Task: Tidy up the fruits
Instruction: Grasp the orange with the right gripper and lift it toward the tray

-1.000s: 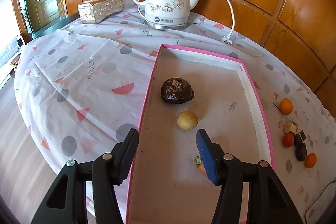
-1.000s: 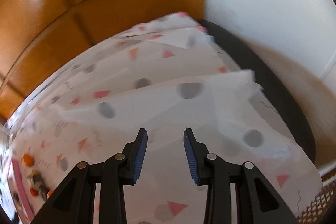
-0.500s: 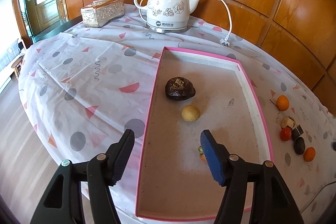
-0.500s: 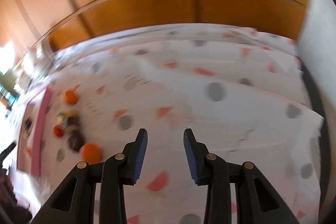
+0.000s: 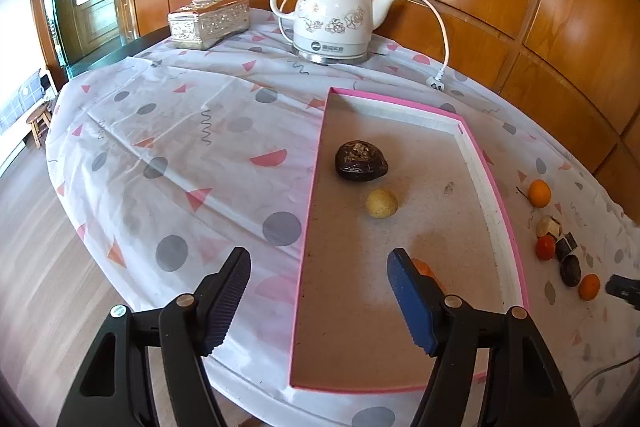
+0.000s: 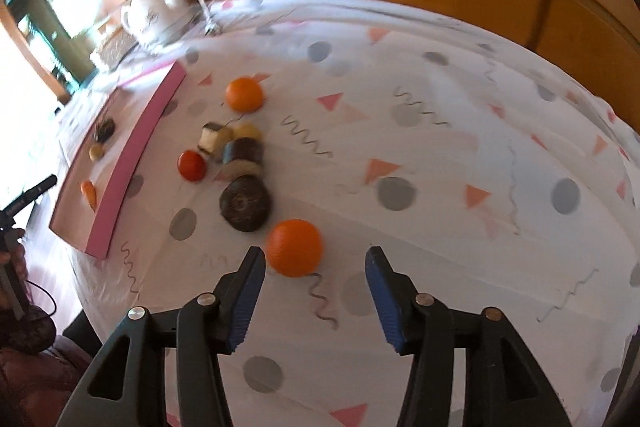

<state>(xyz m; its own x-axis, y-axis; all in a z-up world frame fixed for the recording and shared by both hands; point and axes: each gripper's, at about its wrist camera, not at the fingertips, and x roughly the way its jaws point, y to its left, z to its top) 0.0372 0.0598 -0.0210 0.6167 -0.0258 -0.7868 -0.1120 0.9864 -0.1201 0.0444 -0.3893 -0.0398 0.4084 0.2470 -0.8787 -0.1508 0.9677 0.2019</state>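
**Now lining up on the near orange**

My right gripper (image 6: 315, 273) is spreading its jaws with nothing between them; the near orange (image 6: 295, 247) sits on the tablecloth (image 6: 440, 131) just ahead, slightly left of centre. I'd shift left and drop lower before closing, squeezing gently so it can't roll. My left gripper (image 5: 318, 281) is opening too, empty, over the pink tray (image 5: 498, 211). A logo marks the kettle (image 5: 336, 17); its lettering is unreadable.
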